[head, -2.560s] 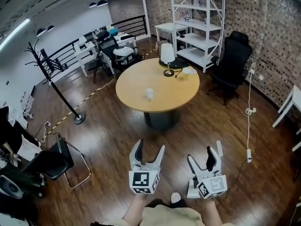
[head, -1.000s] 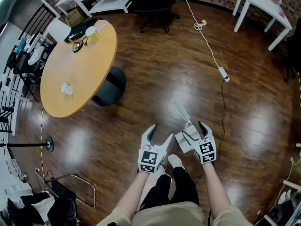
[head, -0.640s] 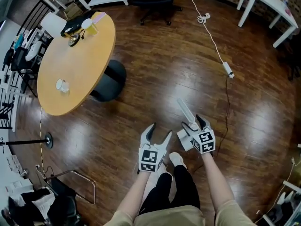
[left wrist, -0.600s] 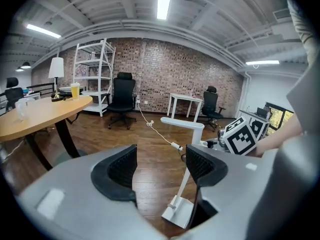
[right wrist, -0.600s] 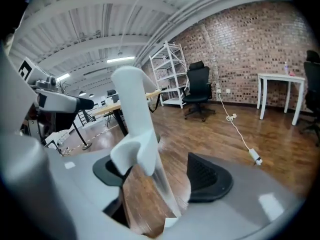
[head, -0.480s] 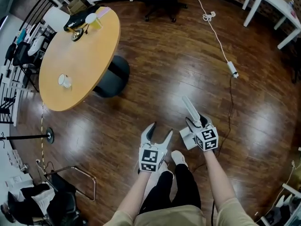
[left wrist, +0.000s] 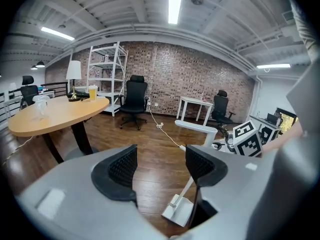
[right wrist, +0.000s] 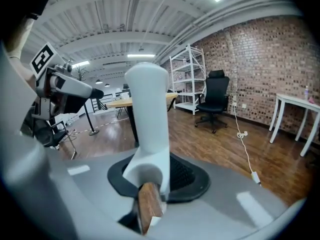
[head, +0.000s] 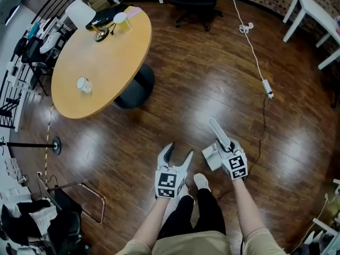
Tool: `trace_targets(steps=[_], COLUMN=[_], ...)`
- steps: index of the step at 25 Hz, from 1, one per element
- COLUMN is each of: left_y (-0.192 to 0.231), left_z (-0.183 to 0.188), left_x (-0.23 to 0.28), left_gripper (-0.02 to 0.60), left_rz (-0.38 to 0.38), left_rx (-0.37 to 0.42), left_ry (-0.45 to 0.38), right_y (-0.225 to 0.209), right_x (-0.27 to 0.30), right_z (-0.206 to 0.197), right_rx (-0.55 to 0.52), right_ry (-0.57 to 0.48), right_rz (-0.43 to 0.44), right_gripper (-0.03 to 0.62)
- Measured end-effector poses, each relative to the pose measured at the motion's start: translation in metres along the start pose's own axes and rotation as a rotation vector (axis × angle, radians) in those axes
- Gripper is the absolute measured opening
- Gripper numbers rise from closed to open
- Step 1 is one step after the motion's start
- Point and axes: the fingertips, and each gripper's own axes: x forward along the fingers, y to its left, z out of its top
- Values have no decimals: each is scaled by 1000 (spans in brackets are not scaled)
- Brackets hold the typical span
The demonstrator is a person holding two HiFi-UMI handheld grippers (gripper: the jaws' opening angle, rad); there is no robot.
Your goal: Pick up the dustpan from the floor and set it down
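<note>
The white dustpan stands low over the wood floor, its long handle slanting up and away from me. My right gripper has just been closing and is now shut on that handle, which fills the right gripper view between the dark pads. My left gripper hangs open beside it, to the left, with nothing between its fingers. From the left gripper view the pan sits near the floor and the handle runs to the right gripper's marker cube.
A round wooden table with a cup and a lamp stands at the upper left. A white cable with a power strip trails across the floor at the right. My shoe is just below the grippers.
The right gripper's jaws, open around the dustpan handle a second ago, have shut on it. Both grippers have shifted a little and sunk lower. The left gripper stays open.
</note>
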Motion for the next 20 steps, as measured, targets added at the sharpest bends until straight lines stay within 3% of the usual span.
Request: trace_targets(steps=[5, 9, 13, 16, 20], left_y=[12, 30, 60, 74, 82], left_z=[15, 42, 82, 104, 133], left_x=[-29, -66, -121, -161, -215], left_gripper=[291, 292, 291, 290, 288], left_rz=[45, 126, 231, 269, 327], left_rx=[-25, -86, -148, -175, -139], left_ry=[-41, -90, -192, -247, -326], right_y=[19, 29, 49, 61, 83], right_x=[-18, -40, -64, -84, -103], right_z=[33, 83, 145, 187, 242], right_rx=[-29, -66, -34, 9, -8], right_ry=[-33, -51, -120, -191, -242], right_rz=[3, -66, -131, -165, -179], right_gripper=[58, 52, 55, 57, 60])
